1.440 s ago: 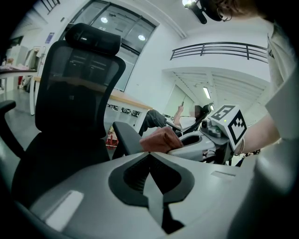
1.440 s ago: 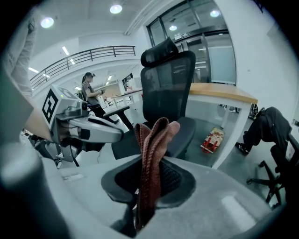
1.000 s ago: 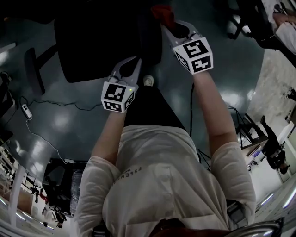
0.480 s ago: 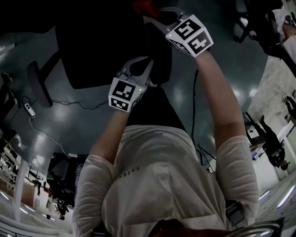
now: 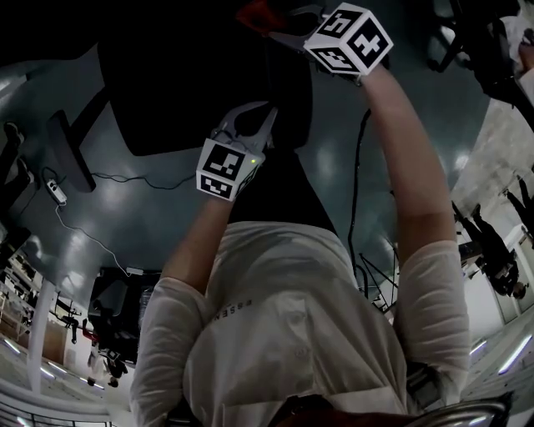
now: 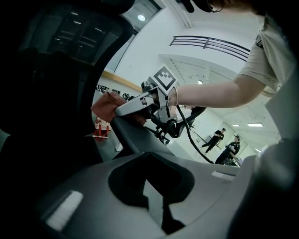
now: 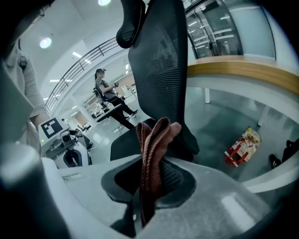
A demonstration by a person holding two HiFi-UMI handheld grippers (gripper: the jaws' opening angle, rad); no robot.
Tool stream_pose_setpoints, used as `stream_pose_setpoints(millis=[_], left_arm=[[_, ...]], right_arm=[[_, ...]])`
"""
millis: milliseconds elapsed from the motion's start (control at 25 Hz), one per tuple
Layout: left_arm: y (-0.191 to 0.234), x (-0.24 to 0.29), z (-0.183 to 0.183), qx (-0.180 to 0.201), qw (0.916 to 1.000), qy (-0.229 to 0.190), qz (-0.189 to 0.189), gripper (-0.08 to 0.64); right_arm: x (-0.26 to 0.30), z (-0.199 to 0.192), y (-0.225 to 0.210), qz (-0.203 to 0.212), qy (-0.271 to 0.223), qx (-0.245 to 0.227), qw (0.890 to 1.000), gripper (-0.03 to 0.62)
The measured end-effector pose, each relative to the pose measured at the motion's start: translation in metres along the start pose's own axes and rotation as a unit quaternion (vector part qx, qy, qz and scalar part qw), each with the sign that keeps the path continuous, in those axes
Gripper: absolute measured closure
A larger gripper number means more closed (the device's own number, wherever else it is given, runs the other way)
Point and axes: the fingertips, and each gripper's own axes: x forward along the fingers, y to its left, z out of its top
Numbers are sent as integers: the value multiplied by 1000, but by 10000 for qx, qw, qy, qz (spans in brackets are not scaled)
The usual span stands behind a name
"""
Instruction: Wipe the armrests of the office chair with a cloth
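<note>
The black office chair (image 5: 192,75) stands in front of me; its mesh backrest (image 7: 159,60) rises just beyond the right gripper. My right gripper (image 5: 284,17) is shut on a reddish-brown cloth (image 7: 152,149), which sticks up folded from its jaws. In the left gripper view the cloth (image 6: 108,105) rests on the far end of the dark right armrest (image 6: 133,137), with the right gripper (image 6: 128,106) above it. The left gripper (image 5: 250,121) hangs nearer me over the seat's right edge, shut and holding nothing (image 6: 154,200). The chair's left armrest (image 5: 71,150) stands untouched.
A power strip with its cable (image 5: 57,193) lies on the glossy floor left of the chair. A red and white package (image 7: 243,144) sits on the floor by the curved wall. People stand far off (image 6: 217,138) (image 7: 105,88).
The right gripper has carried the cloth farther from me and a little left along the right armrest. The left gripper has hardly moved.
</note>
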Motion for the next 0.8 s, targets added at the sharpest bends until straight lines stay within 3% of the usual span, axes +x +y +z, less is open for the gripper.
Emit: stream_pose_setpoints(millis=[480, 800], left_arm=[[3, -5, 4, 33, 9999, -18, 122, 541], [-9, -6, 13, 128, 9996, -199, 139, 541]], right_arm=[[-36, -33, -3, -689, -385, 505, 9956, 545], [-51, -80, 20, -911, -249, 834, 9920, 545]])
